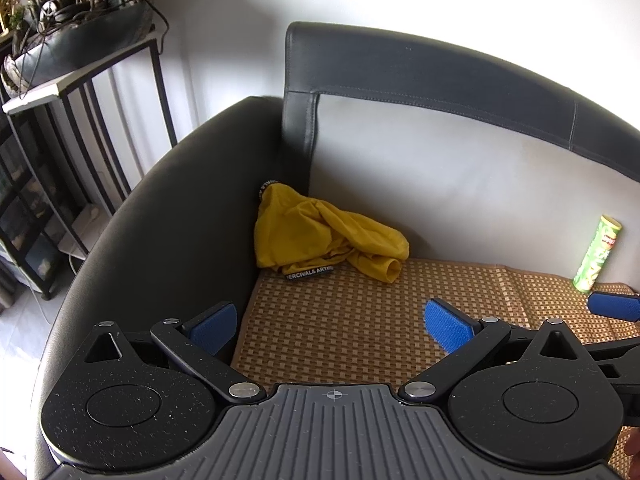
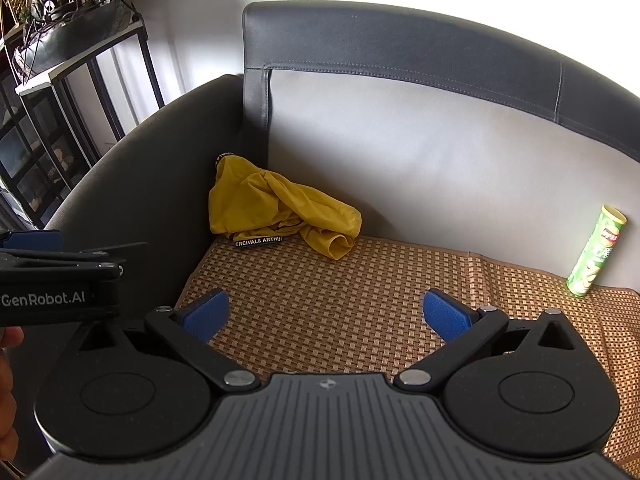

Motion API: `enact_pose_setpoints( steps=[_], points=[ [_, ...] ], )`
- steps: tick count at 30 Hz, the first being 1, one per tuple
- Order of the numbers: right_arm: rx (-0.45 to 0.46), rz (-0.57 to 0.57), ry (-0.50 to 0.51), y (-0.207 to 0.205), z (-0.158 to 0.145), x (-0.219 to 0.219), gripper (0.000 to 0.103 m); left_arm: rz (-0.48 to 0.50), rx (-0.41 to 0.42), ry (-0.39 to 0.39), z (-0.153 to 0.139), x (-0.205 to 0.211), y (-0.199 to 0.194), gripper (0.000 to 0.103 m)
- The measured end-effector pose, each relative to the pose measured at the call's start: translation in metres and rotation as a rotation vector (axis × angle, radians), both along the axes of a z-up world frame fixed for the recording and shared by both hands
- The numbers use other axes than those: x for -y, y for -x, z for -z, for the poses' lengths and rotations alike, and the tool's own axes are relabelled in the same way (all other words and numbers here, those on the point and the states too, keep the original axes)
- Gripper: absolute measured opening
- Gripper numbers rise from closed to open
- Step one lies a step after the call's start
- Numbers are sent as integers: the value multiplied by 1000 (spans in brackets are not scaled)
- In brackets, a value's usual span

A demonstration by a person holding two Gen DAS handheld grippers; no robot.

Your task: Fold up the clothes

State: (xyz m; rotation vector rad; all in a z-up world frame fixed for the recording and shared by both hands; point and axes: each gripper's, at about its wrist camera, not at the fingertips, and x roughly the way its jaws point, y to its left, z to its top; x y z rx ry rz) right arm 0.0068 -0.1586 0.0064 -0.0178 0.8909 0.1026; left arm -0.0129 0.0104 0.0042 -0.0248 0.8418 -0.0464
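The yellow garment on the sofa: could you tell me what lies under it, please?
The yellow garment lies crumpled on the woven mat in the sofa's corner, leaning against the dark armrest. Whether anything is hidden beneath its folds cannot be seen.

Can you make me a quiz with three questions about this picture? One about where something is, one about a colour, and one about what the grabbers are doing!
1. Where is the yellow garment?
A. In the sofa's corner by the armrest
B. On the floor
C. On the shelf

2. What colour is the chip can?
A. Red
B. Green
C. Blue

3. How are the left gripper and right gripper?
A. Both shut on cloth
B. One holds the can
C. Both open, holding nothing

Answers: 1 A, it lies crumpled on the woven mat against the armrest. 2 B, its tube is green. 3 C, both pairs of jaws stand wide apart over bare mat.
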Motion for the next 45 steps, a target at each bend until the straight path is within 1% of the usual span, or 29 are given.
enact_pose_setpoints(
  steps=[6,15,21,26,28,36,41,45],
  points=[
    [-6,-4,1,-3,0,1,103,-7,-7,-5,0,2,-4,103],
    [-8,-41,-6,-9,2,7,103,-26,-21,-25,2,11,-11,103],
    [6,-96,-20,-17,1,17,103,-75,-42,-8,0,23,-15,103],
    [10,-161,-38,-25,2,35,103,-110,-45,-67,-2,44,-15,103],
    [0,-185,-47,-28,4,42,103,-125,-53,-77,-1,50,-16,103],
    [-29,-240,-53,-49,21,45,103,-173,-102,-81,11,59,-23,103],
    [-48,-274,-56,-62,32,46,103,-140,-117,-69,34,45,-54,103],
    [-65,-266,-37,-84,50,34,103,-112,-130,-59,52,33,-80,103]
  ],
)
